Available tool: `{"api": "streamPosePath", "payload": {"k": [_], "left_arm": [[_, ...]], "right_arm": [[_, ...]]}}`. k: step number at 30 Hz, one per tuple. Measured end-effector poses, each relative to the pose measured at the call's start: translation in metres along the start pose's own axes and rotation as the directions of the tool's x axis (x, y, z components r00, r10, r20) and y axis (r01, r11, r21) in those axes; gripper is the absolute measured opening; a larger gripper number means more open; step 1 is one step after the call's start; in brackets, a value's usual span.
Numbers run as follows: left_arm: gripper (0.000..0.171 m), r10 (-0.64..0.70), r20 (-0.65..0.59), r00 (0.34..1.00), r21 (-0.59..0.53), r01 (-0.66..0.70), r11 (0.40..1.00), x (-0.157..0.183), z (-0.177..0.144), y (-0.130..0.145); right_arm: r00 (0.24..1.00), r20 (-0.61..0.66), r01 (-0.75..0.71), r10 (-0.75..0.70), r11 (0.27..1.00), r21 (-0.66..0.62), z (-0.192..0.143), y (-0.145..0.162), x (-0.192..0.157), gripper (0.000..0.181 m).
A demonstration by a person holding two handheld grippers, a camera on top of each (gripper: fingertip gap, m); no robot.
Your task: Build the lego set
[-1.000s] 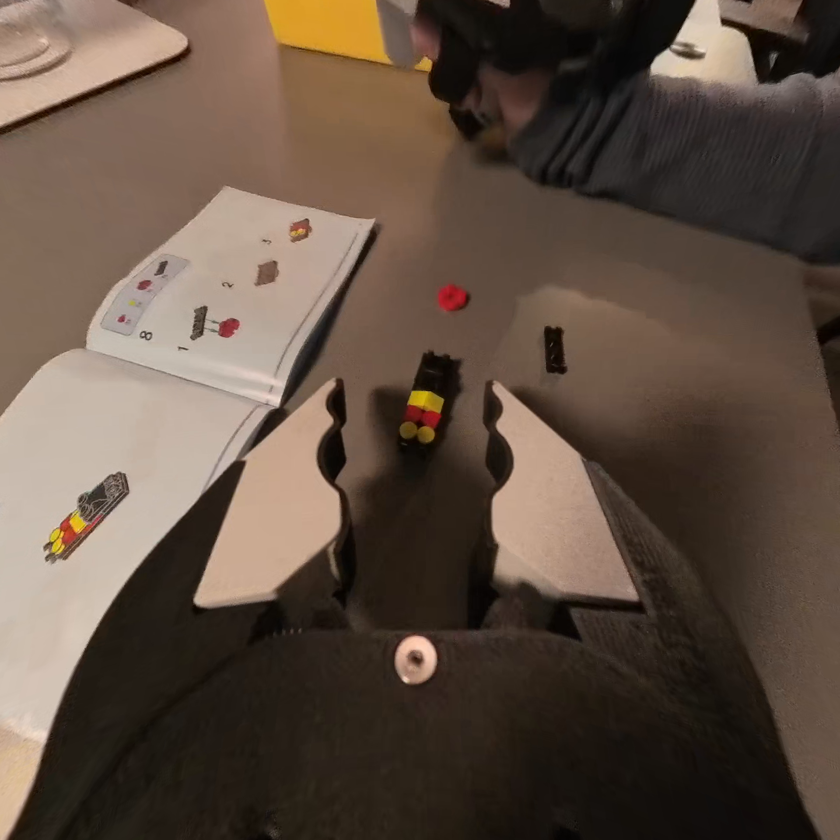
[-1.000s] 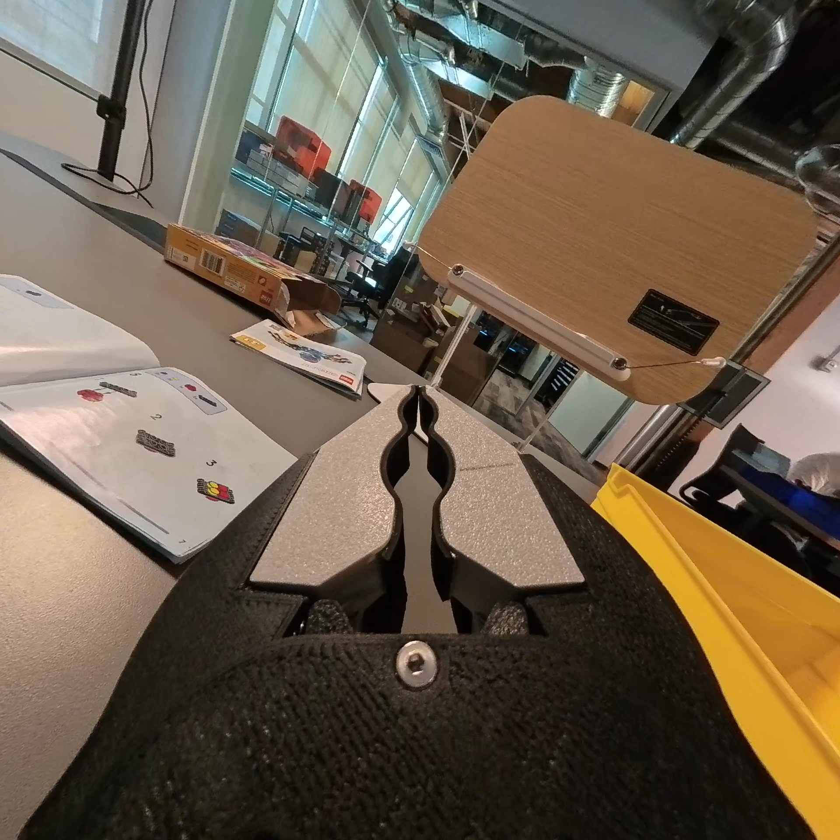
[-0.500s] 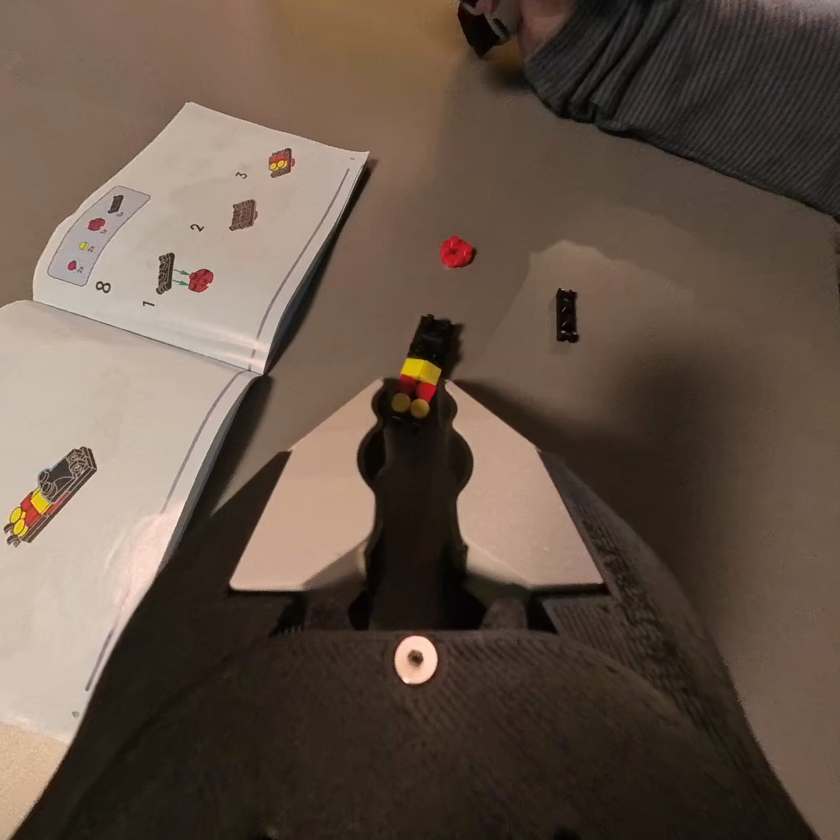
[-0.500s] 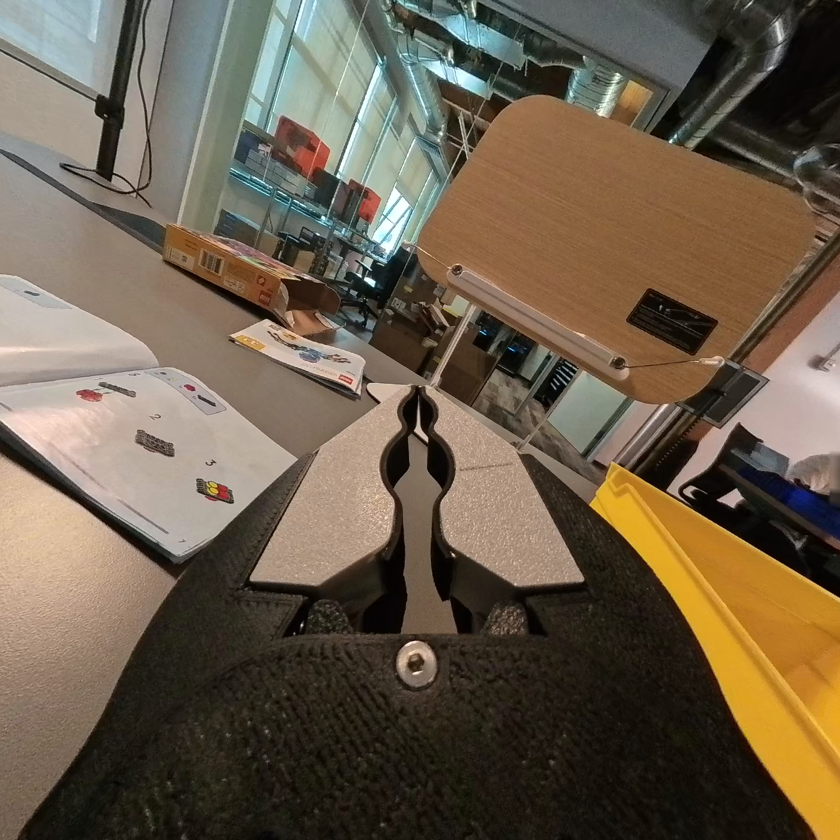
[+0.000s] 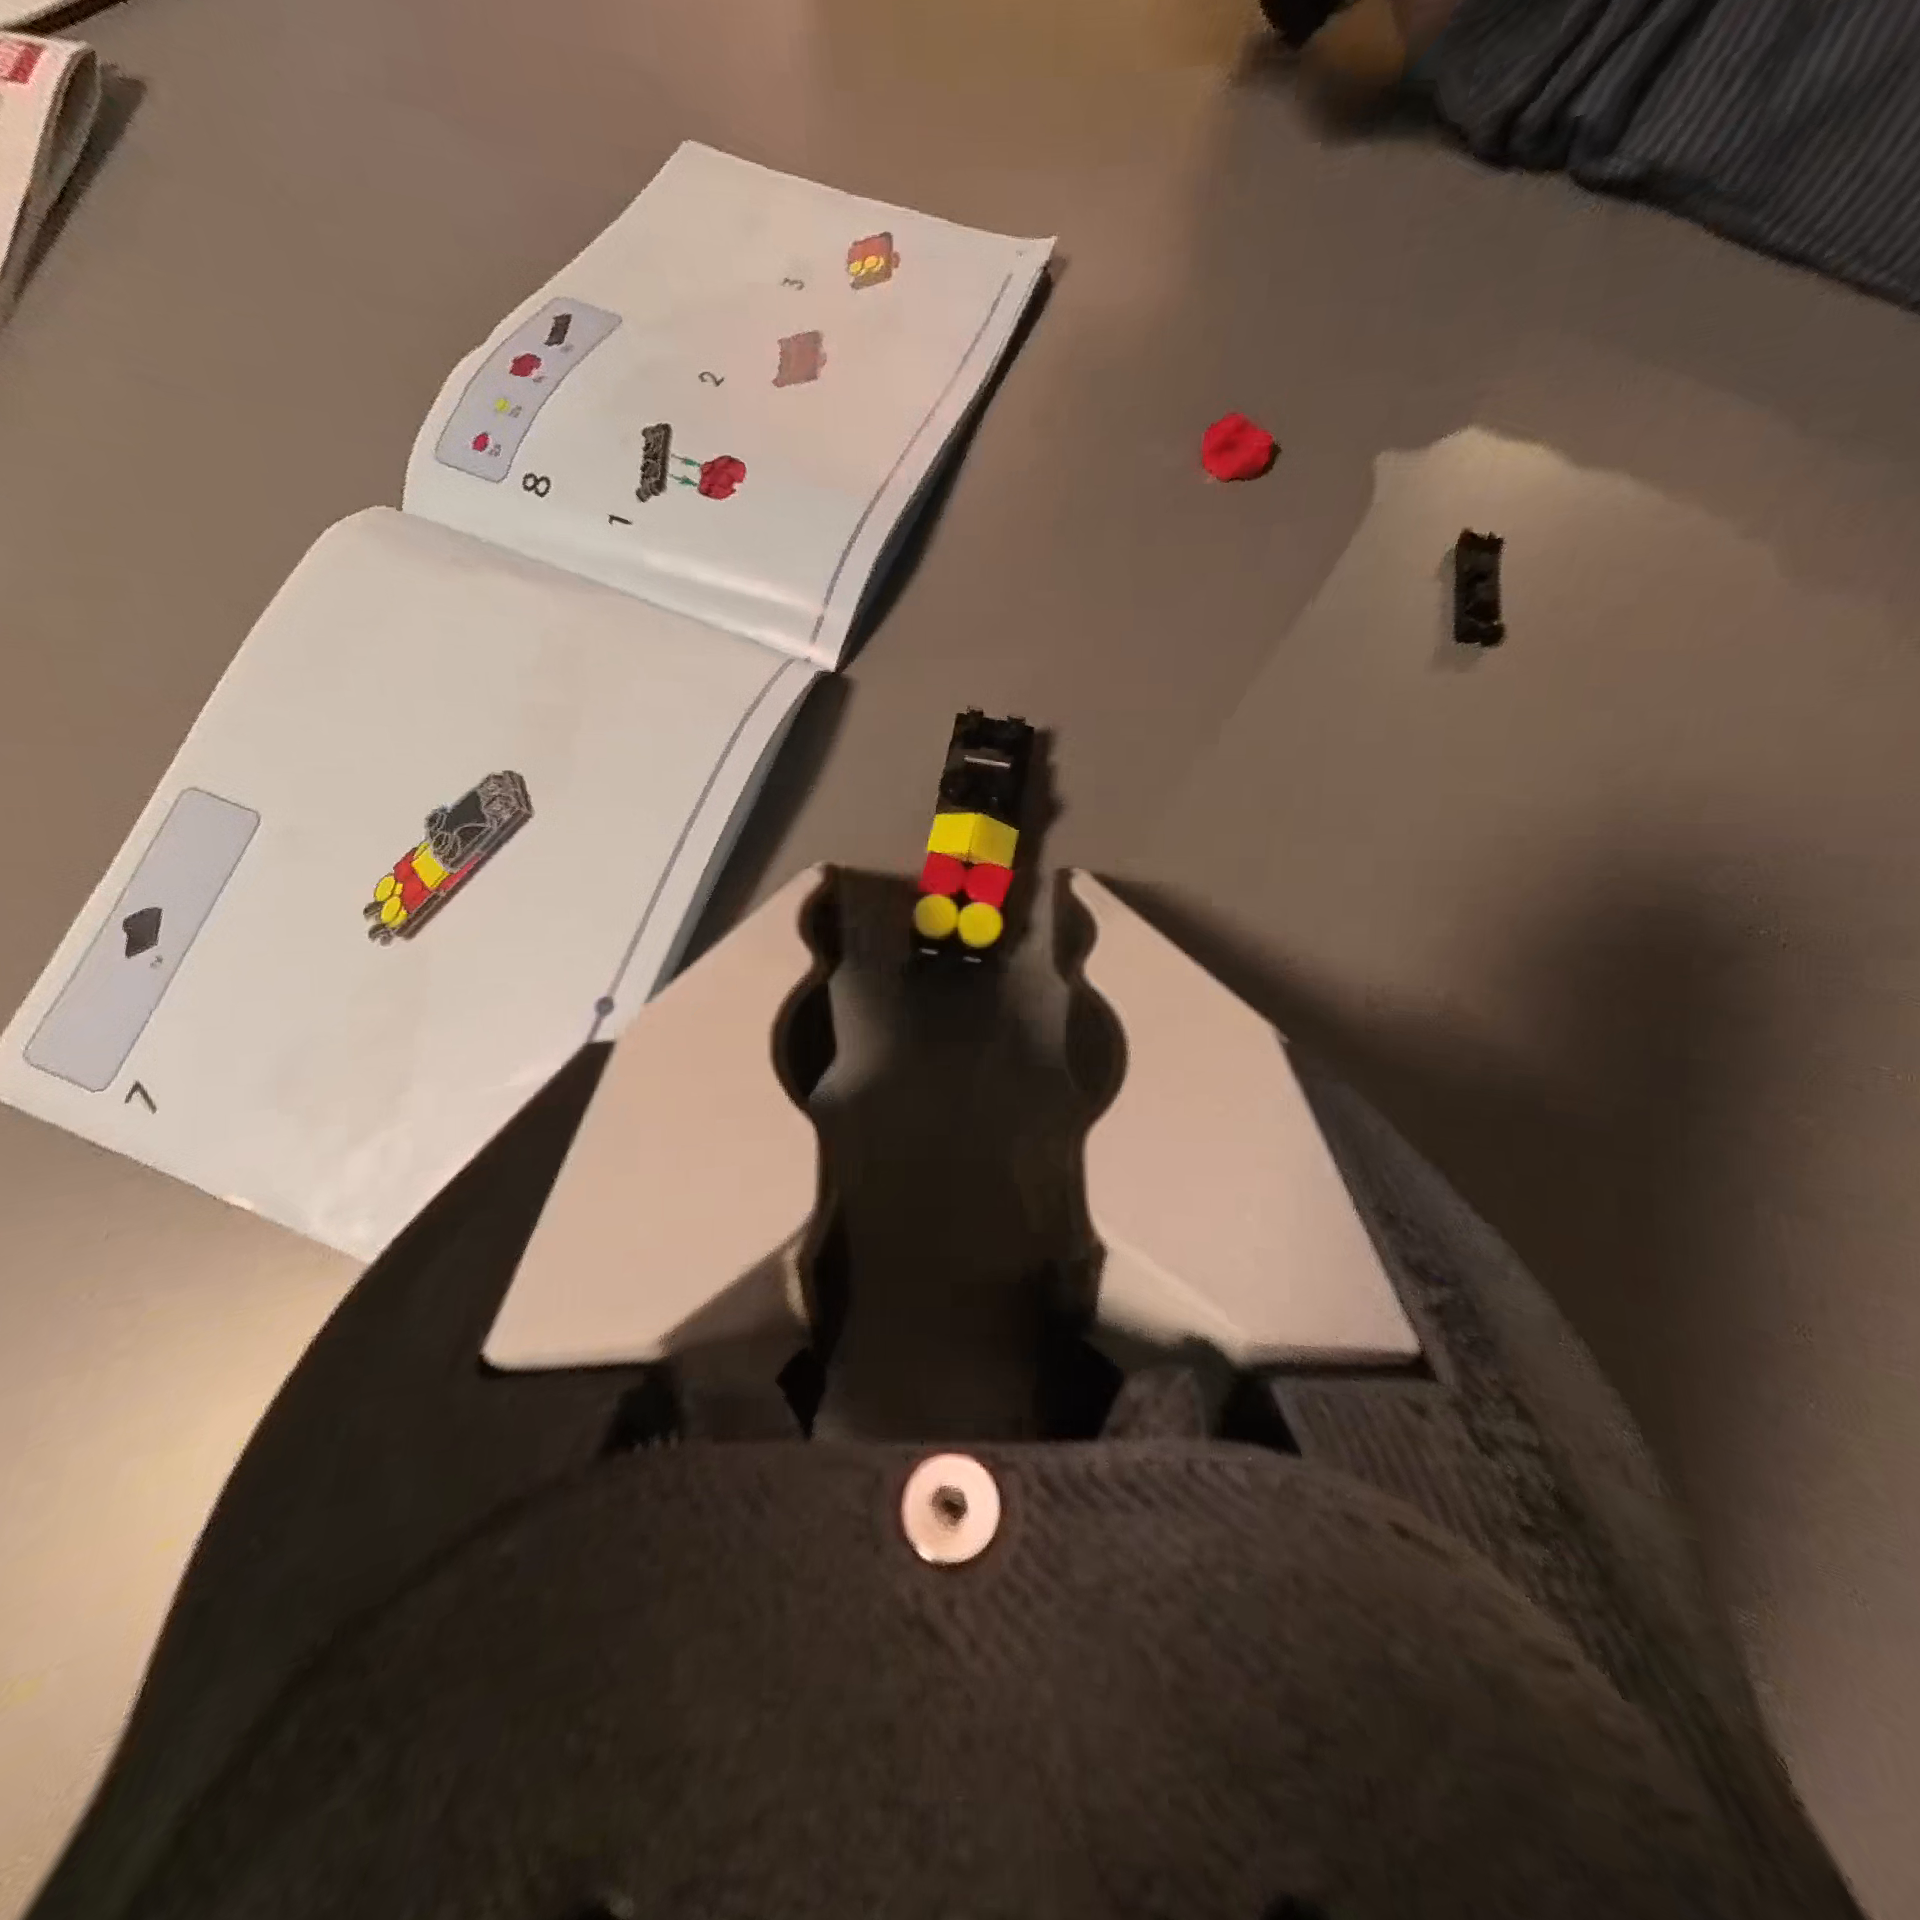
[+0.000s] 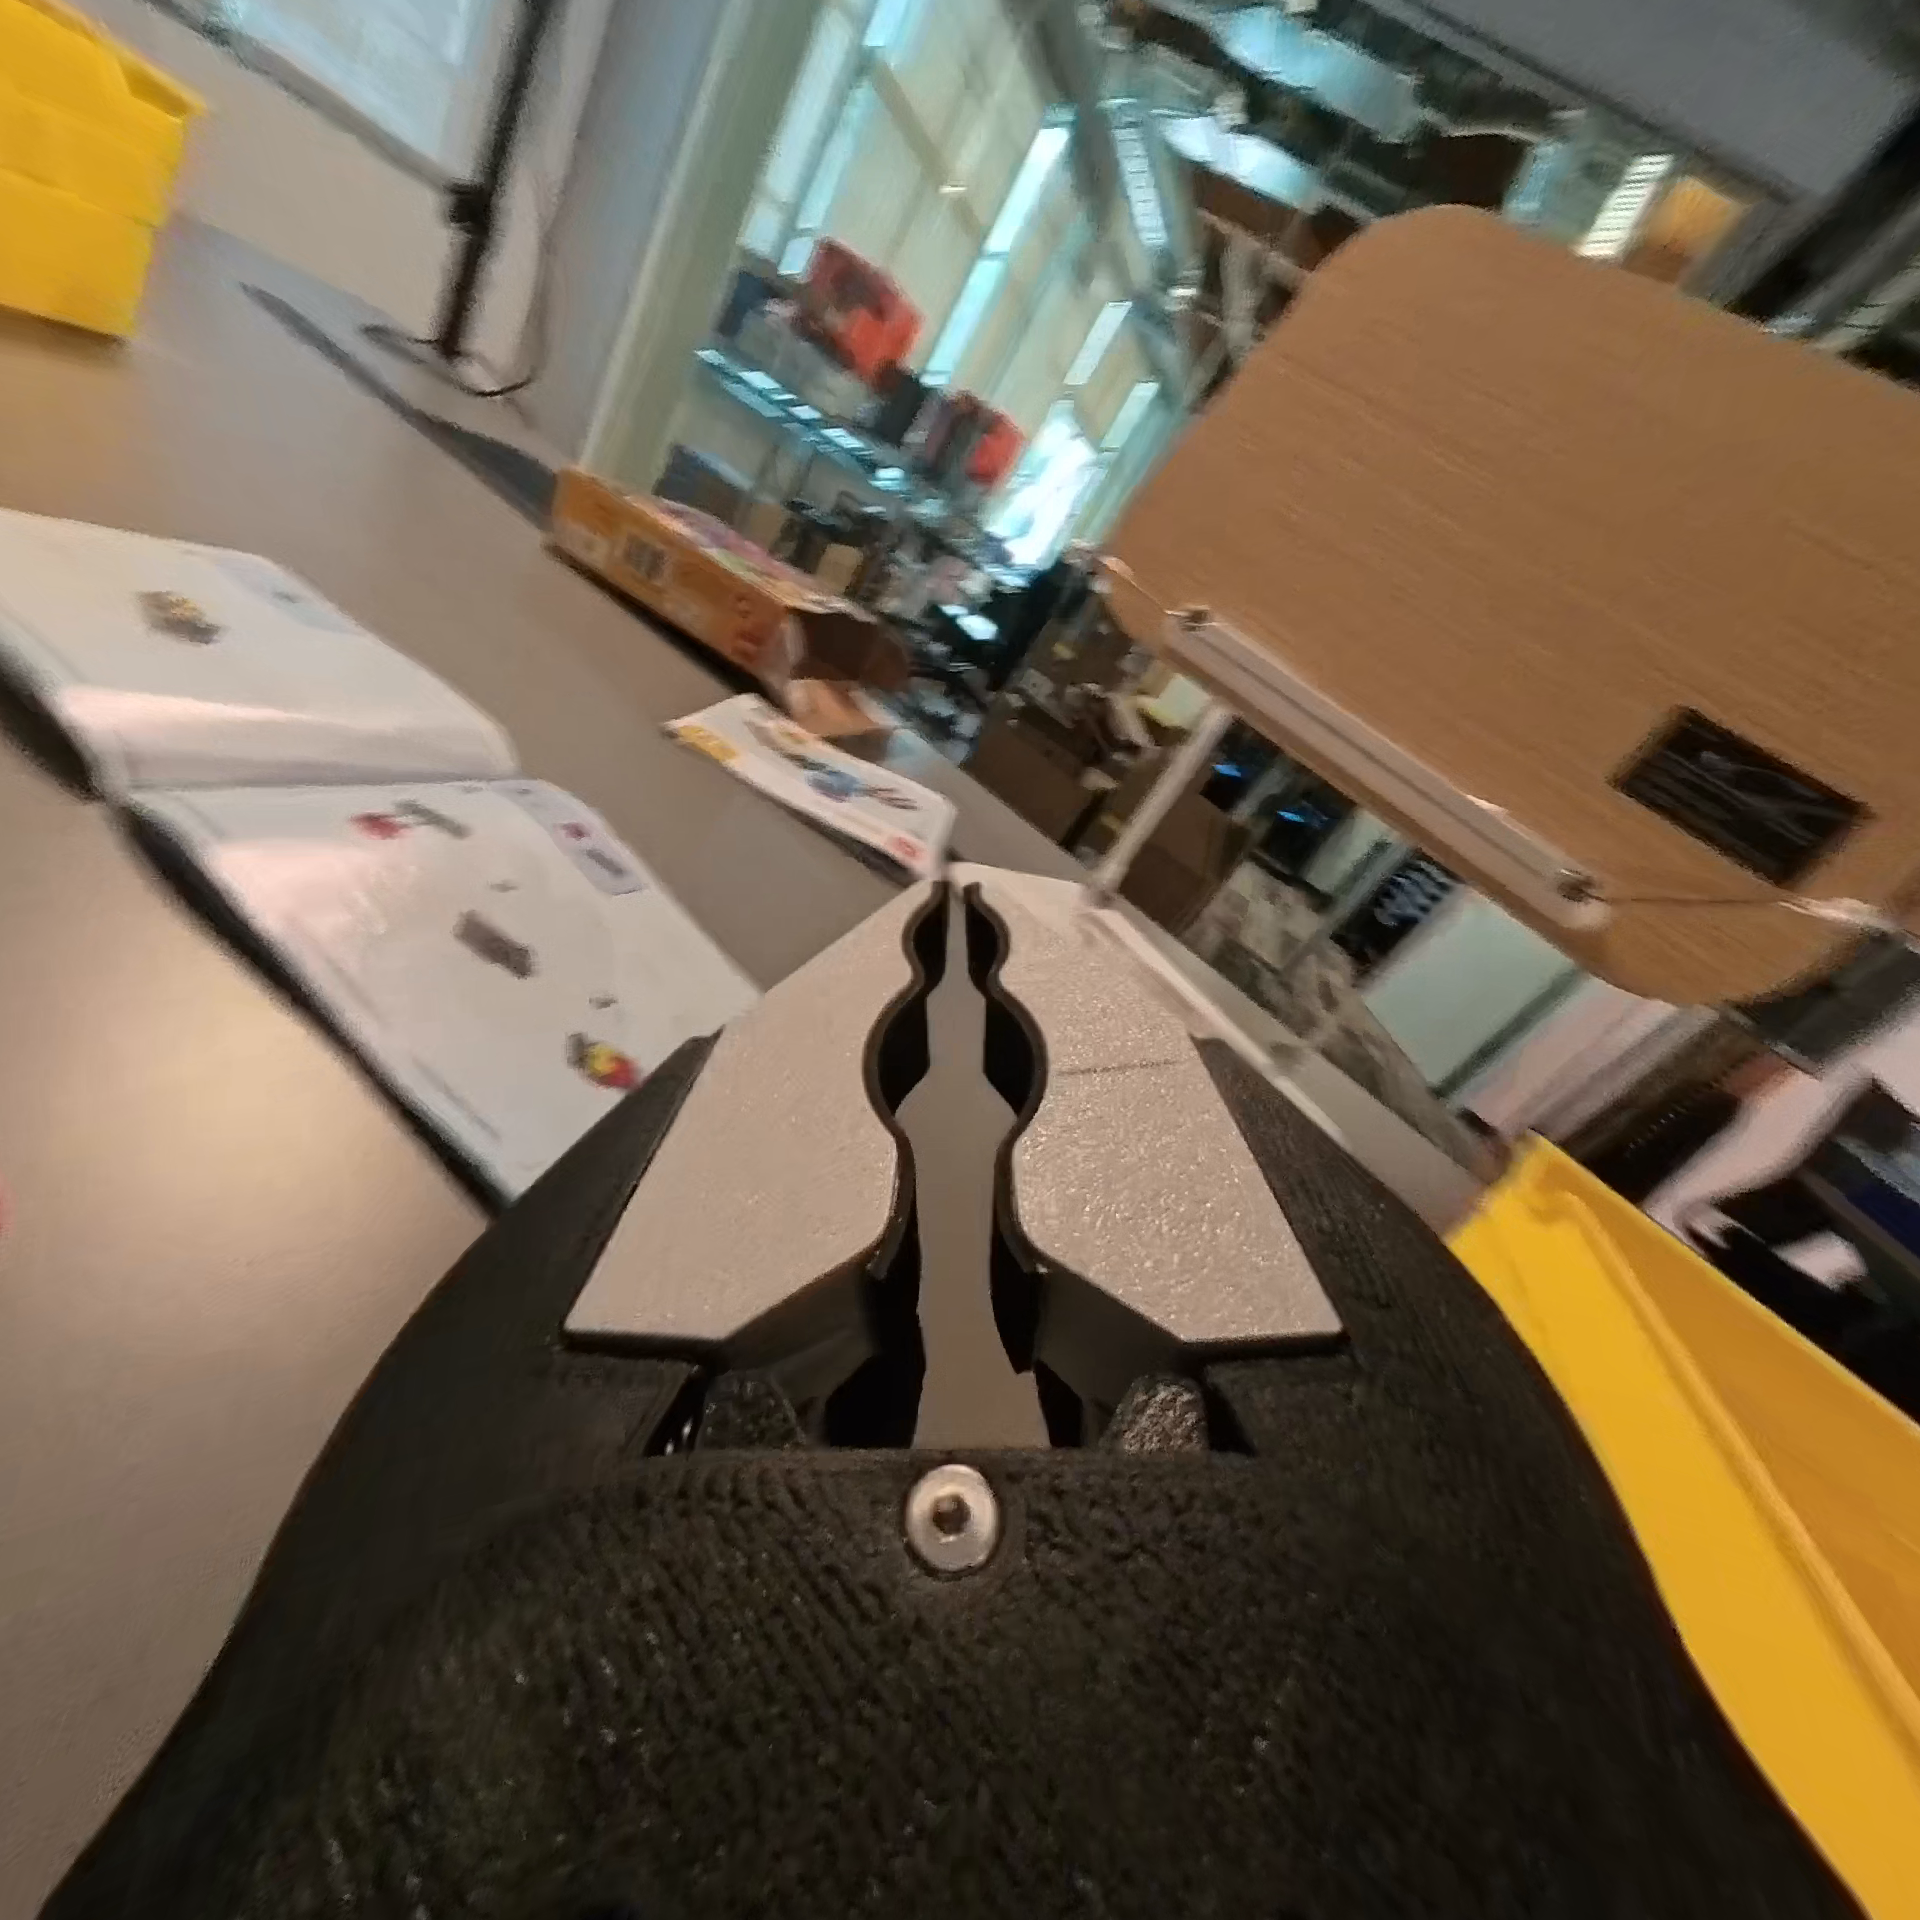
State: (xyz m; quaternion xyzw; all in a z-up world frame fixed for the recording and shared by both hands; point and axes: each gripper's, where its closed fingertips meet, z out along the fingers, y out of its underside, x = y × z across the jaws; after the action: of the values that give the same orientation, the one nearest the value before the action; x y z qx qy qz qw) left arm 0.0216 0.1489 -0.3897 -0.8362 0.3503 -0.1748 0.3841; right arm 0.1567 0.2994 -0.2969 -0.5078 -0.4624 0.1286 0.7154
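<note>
A small lego model (image 5: 971,831), black with yellow and red pieces, lies on the dark table (image 5: 1455,987) in the left wrist view. My left gripper (image 5: 945,904) is open, and the model's near end sits between the fingertips with a gap on each side. A loose red piece (image 5: 1236,449) and a loose black piece (image 5: 1477,587) lie farther off to the right. The open instruction booklet (image 5: 623,582) lies to the left. My right gripper (image 6: 956,888) is shut and empty, low over the table, with the booklet (image 6: 416,883) to its left.
A person's grey sleeve (image 5: 1714,125) rests at the far right of the table. In the right wrist view a yellow bin (image 6: 1714,1455) stands close on the right and another (image 6: 73,208) at the far left. A cardboard box (image 6: 686,571), a second booklet (image 6: 821,790) and a wooden board (image 6: 1558,540) are ahead. Across from one pair of fingers to the other is roughly 25 cm. The loose red piece (image 5: 1236,449) is about 11 cm from my left fingertips.
My left gripper closed around the model half a second ago and has now opened again and drawn back. The right gripper has swung, so its view is blurred and shows more of the booklet.
</note>
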Motion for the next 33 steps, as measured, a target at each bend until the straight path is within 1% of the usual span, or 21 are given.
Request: {"api": "streamPosePath", "payload": {"k": [2,4,5,6,8,9,12,15,21,28,33], "left_arm": [[0.050,-0.002,0.013,1.000,0.018,0.001,1.000,-0.002,-0.001,-0.003],[0.052,0.020,0.037,0.999,0.055,-0.022,0.998,-0.003,-0.003,-0.008],[0.052,0.035,0.050,0.998,0.080,-0.039,0.996,-0.003,-0.004,-0.012],[0.052,0.050,0.063,0.997,0.105,-0.056,0.993,-0.002,-0.006,-0.016],[0.051,0.071,0.085,0.994,0.149,-0.083,0.985,-0.002,-0.009,-0.023],[0.051,0.077,0.098,0.992,0.169,-0.093,0.981,-0.003,-0.010,-0.026],[0.050,0.085,0.118,0.989,0.212,-0.109,0.971,-0.003,-0.014,-0.032],[0.049,0.089,0.117,0.989,0.201,-0.112,0.973,-0.003,-0.012,-0.031],[0.048,0.103,0.118,0.988,0.182,-0.124,0.975,-0.002,-0.010,-0.029],[0.047,0.110,0.116,0.987,0.184,-0.130,0.974,-0.001,-0.010,-0.029],[0.046,0.122,0.117,0.986,0.169,-0.141,0.975,0.000,-0.009,-0.028]], "right_arm": [[0.978,0.208,-0.015,0.016,1.000,-0.005,-0.003,-0.004,-0.030,0.013],[0.910,0.407,-0.067,0.077,0.997,-0.038,-0.013,-0.008,-0.059,0.018],[0.858,0.498,-0.104,0.126,0.992,-0.072,-0.020,-0.010,-0.072,0.017],[0.790,0.582,-0.148,0.191,0.982,-0.121,-0.028,-0.012,-0.084,0.018],[0.650,0.701,-0.204,0.292,0.956,-0.209,-0.044,-0.018,-0.105,0.023],[0.616,0.725,-0.198,0.310,0.951,-0.238,-0.049,-0.017,-0.111,0.024],[0.583,0.757,-0.100,0.295,0.951,-0.294,-0.057,-0.007,-0.126,0.020],[0.573,0.767,-0.031,0.290,0.942,-0.333,-0.062,0.003,-0.133,0.017],[0.544,0.776,0.007,0.320,0.923,-0.385,-0.069,0.011,-0.138,0.015],[0.553,0.785,0.060,0.278,0.927,-0.370,-0.068,0.014,-0.145,0.012],[0.529,0.815,0.082,0.236,0.942,-0.326,-0.070,0.007,-0.155,0.011]]}}
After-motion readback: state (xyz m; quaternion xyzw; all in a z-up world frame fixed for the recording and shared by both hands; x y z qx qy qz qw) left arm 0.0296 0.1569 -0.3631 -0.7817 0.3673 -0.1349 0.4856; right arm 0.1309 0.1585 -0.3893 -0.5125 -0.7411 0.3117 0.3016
